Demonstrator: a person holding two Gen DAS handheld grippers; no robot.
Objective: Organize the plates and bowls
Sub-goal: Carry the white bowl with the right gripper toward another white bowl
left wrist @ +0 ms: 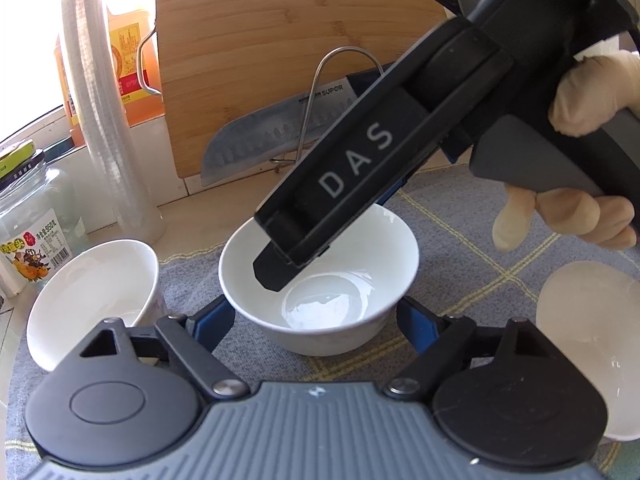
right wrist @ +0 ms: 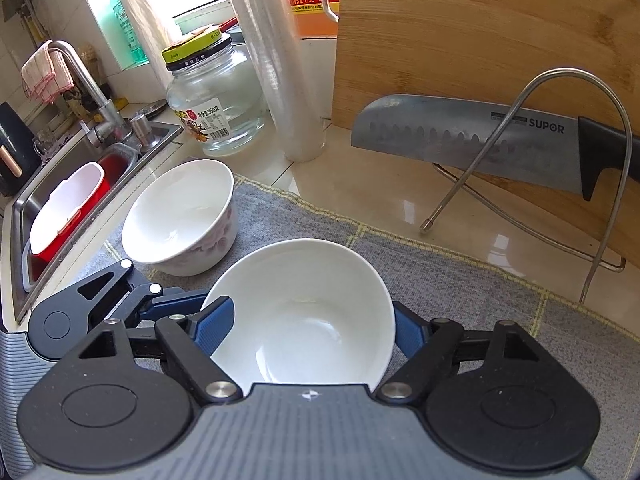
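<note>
A bamboo cutting board [right wrist: 480,40] fills the upper right of the right wrist view, propped on a pale counter. Below it a grey checked cloth [right wrist: 460,280] covers the lower half of the frame. A steel sink [right wrist: 24,208] runs along the left edge.

A broad-bladed knife [right wrist: 460,136] rests in a wire rack [right wrist: 560,80] in front of the board. A tall roll of clear film [right wrist: 272,60] stands at upper centre, with a glass jar [right wrist: 212,100] just to its left.

The white bowl [right wrist: 312,272] sits on the cloth at lower centre of both views. A flowered bowl [right wrist: 180,216] stands near it at the left, apart from it. In the left wrist view a third white dish [left wrist: 584,340] lies at the right edge.

The left gripper [left wrist: 314,308] clasps the white bowl low on its wall – its blue pads [left wrist: 214,320] sit against either side.

The right gripper [right wrist: 310,312], held by a gloved hand [left wrist: 592,96], slants in from the upper right of the left wrist view. One finger dips inside the bowl near its far left rim. In its own view the pads flank the bowl, the left one overlapping the rim – whether they press on it I cannot tell.
</note>
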